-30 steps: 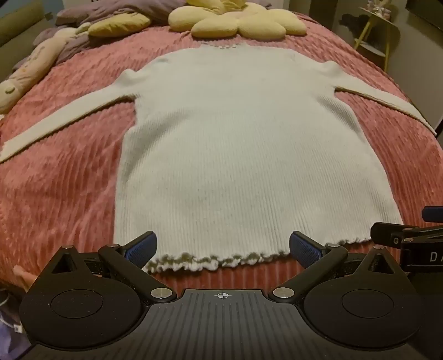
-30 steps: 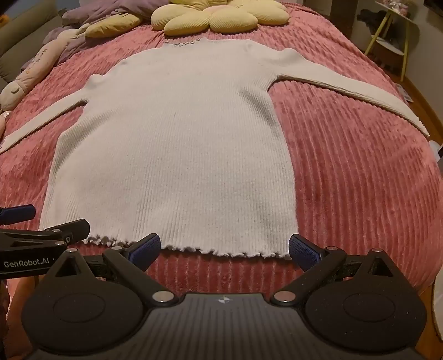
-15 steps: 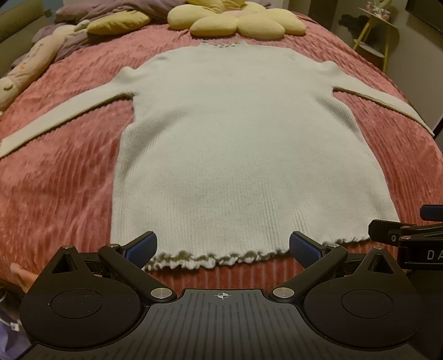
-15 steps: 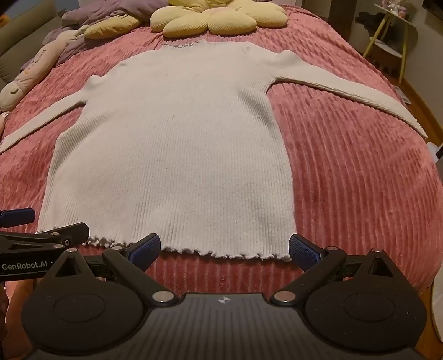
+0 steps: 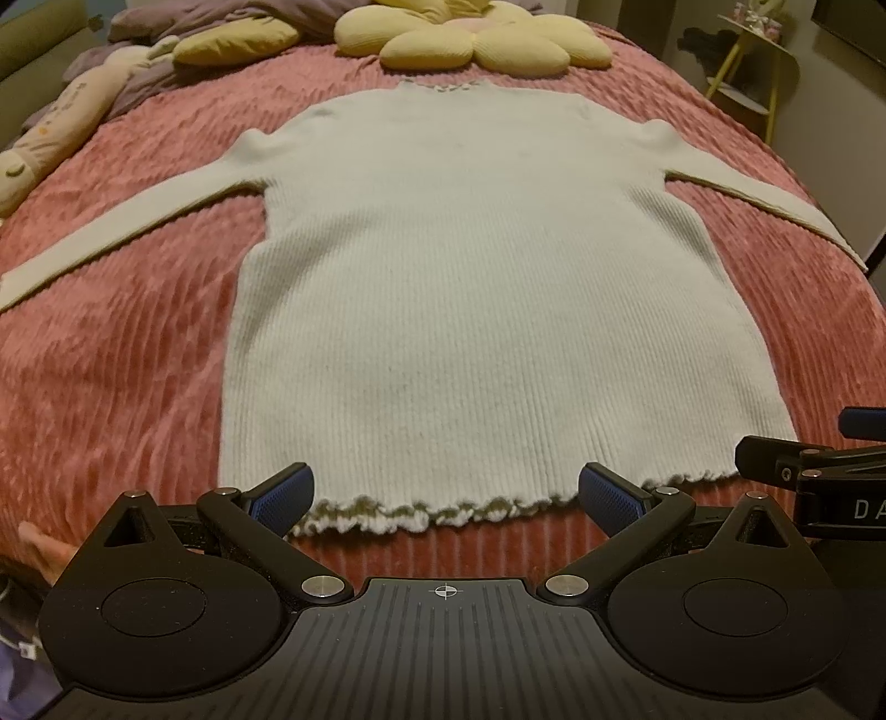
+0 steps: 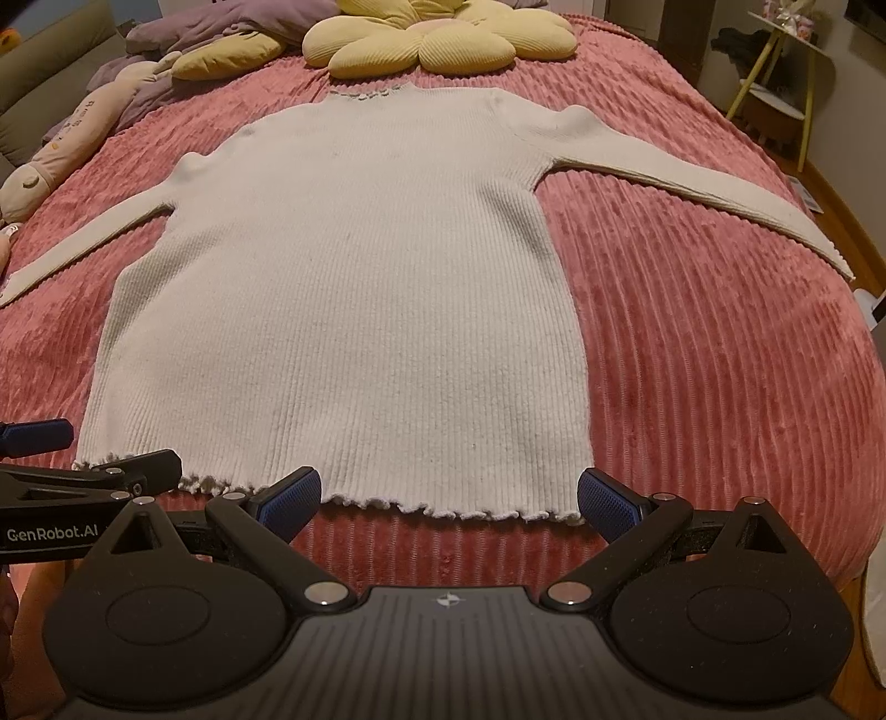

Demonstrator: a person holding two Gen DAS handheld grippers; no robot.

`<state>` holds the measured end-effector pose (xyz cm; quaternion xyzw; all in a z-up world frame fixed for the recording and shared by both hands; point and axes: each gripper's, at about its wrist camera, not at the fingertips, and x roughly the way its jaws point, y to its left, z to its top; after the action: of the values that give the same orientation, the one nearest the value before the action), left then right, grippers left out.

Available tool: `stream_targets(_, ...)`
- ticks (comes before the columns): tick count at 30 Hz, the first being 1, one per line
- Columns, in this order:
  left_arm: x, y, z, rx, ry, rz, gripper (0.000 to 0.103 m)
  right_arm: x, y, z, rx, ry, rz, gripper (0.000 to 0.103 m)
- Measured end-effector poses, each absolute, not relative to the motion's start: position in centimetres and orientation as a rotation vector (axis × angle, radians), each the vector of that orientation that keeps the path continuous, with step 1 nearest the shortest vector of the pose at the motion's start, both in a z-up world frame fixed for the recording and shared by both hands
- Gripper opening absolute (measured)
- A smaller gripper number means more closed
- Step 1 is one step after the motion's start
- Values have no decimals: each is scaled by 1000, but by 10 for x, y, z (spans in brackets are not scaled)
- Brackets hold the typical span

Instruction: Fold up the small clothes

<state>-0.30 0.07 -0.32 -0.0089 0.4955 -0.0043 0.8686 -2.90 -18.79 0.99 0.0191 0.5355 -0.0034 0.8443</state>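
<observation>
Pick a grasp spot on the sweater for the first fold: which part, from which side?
Judging by the pose: the sweater lies flat, sleeves spread, frilled hem nearest. Take the hem's two corners, coming in low from the near edge. The open right gripper is near the right corner; the open left gripper faces the hem, the left corner just beyond its left finger.

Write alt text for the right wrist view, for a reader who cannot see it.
A cream ribbed sweater lies flat on a pink ribbed bedspread, sleeves spread out, frilled hem nearest the camera. The right gripper is open just short of the hem, holding nothing; the left gripper pokes in at the left edge. A yellow flower-shaped cushion sits beyond the collar.
</observation>
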Motion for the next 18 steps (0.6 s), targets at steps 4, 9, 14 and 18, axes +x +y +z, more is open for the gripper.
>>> stream_targets(4, -4, 0, -4, -19, 1038, -10, 103, -30, -188, 10, 41, 1129, -8, 99)
stream_targets(9, -3, 1, -3, -20, 1038, -9, 103, -30, -188, 9, 41, 1125, -6, 99)
stream_targets(14, -3, 0, -4, -21, 1039, -9, 103, -30, -189, 9, 41, 1124, -8, 99)
stream_targets(18, -4, -1, -4, -23, 1041, -10, 103, -30, -188, 9, 43, 1122, -9, 99)
